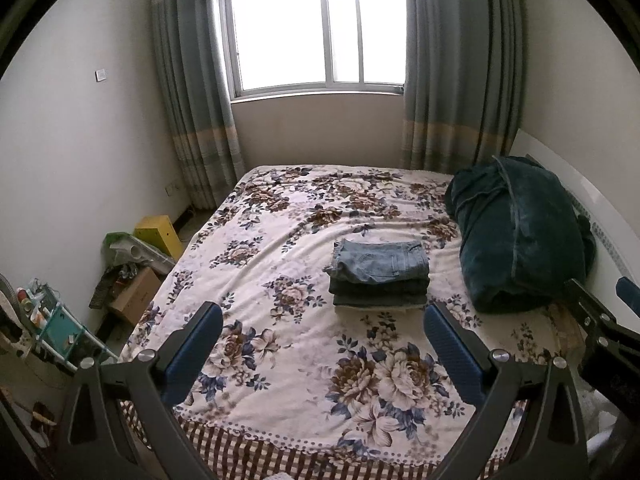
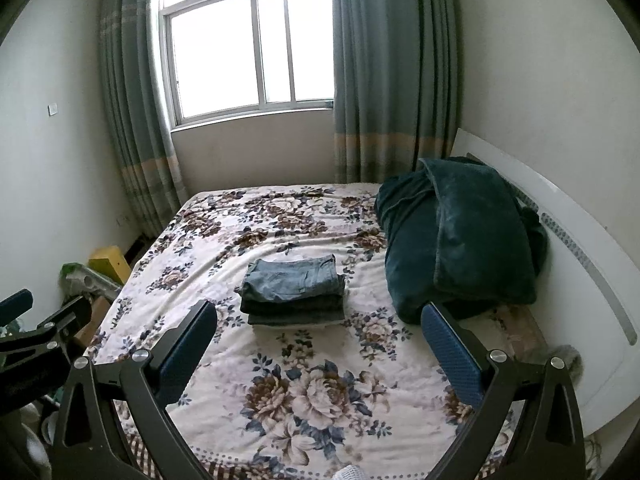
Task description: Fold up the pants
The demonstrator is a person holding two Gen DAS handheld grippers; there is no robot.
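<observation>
A neat stack of folded pants, light blue jeans [image 1: 380, 266] on top of darker pairs, lies in the middle of the floral bedspread [image 1: 288, 248]; it also shows in the right wrist view [image 2: 294, 290]. My left gripper [image 1: 323, 312] is open and empty, held above the bed's near end, short of the stack. My right gripper [image 2: 319, 312] is open and empty too, also short of the stack. The right gripper shows at the right edge of the left wrist view [image 1: 600, 320], the left gripper at the left edge of the right wrist view [image 2: 36, 328].
A dark green blanket bundle [image 1: 520, 236] lies on the bed's right side against a white headboard [image 2: 580, 248]. Boxes and clutter [image 1: 136, 264] stand on the floor left of the bed. A window with curtains [image 1: 316, 28] is behind the bed.
</observation>
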